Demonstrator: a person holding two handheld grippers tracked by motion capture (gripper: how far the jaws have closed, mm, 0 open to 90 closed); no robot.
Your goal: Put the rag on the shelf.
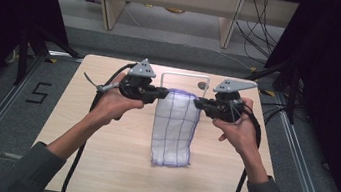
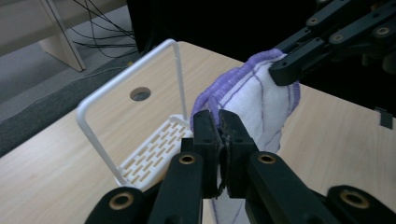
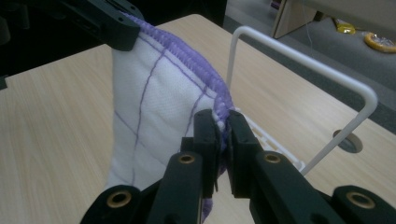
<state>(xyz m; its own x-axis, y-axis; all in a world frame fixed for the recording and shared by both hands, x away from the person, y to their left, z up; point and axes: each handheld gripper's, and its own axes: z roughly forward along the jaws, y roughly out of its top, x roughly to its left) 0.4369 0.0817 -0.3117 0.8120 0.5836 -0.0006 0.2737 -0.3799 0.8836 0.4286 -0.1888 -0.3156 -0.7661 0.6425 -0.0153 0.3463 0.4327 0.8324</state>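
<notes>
Left gripper [image 1: 161, 93] pinching one top corner of checked cloth [image 1: 175, 127], right gripper [image 1: 199, 102] pinching other. Cloth hangs between them, long axis toward person, lower end on desk [image 1: 99, 156]. White rack [image 1: 186, 76] just behind cloth's top edge.

Both forearms reach in from the near edge, angled inward toward the middle. The left hand-held gripper [image 1: 164, 94] points right and the right hand-held gripper [image 1: 197, 103] points left, tips facing each other at the same height, each with its jaws clamped together on cloth [image 1: 174, 127].
</notes>
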